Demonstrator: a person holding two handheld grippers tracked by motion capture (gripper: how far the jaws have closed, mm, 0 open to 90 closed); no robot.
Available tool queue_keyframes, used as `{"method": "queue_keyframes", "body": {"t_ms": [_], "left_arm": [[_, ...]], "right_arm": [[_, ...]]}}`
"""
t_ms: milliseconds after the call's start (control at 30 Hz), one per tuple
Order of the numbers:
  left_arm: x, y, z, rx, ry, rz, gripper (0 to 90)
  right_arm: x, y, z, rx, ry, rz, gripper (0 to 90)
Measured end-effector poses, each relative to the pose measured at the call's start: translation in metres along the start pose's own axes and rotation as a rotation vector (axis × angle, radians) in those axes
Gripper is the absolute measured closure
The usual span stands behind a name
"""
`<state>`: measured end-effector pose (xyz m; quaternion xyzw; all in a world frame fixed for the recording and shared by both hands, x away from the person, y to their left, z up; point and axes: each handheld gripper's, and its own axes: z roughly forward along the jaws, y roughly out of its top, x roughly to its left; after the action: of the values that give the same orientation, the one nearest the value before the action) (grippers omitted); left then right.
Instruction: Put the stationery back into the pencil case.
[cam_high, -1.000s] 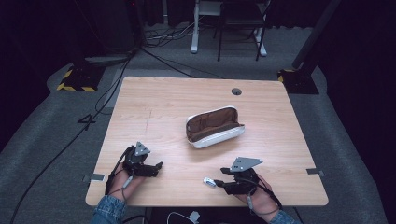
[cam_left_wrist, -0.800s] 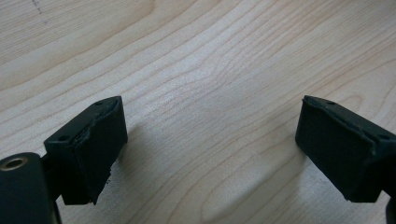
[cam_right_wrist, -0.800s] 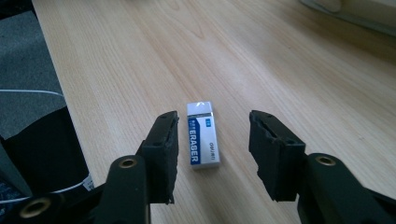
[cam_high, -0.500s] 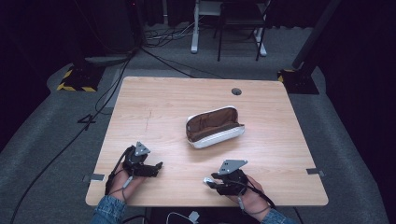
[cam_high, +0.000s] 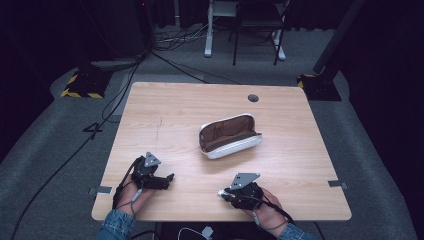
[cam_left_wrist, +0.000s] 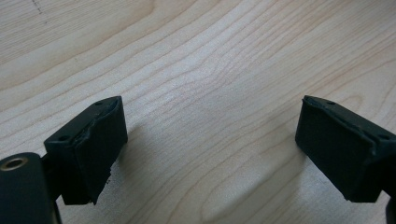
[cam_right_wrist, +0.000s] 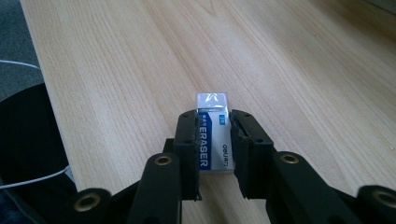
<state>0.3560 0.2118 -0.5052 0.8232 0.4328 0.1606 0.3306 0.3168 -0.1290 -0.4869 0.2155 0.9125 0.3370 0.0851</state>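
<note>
Near the bench's (cam_high: 175, 120) front edge, the right gripper's (cam_right_wrist: 214, 140) jaws had just closed onto the eraser (cam_right_wrist: 213, 135), while the left gripper's (cam_left_wrist: 210, 144) jaws stood apart.

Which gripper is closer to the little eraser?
Right. The right gripper has its jaws shut on the eraser at the table's near edge. The left gripper sits off to the eraser's left, jaws open over bare wood.

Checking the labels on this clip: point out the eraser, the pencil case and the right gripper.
eraser (cam_right_wrist: 214, 140), right gripper view, on its blue printed sleeve between the pads.
pencil case (cam_high: 235, 147), high view, on its white outer shell.
right gripper (cam_right_wrist: 214, 154), right gripper view, midway between its fingertips.
</note>
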Motion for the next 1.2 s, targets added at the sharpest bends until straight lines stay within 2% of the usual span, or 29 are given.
{"method": "queue_keyframes", "body": {"t_ms": [267, 700, 1200], "left_arm": [[0.000, 0.000, 0.000, 0.000, 0.000, 0.000, 9.5], [0.000, 0.000, 0.000, 0.000, 0.000, 0.000, 9.5], [0.000, 0.000, 0.000, 0.000, 0.000, 0.000, 9.5]], "right_arm": [[-0.001, 0.003, -0.007, -0.033, 0.002, 0.007, 73.0], [-0.005, 0.015, -0.032, -0.112, 0.002, 0.013, 73.0], [-0.025, 0.031, -0.059, -0.197, -0.030, 0.057, 73.1]]}}
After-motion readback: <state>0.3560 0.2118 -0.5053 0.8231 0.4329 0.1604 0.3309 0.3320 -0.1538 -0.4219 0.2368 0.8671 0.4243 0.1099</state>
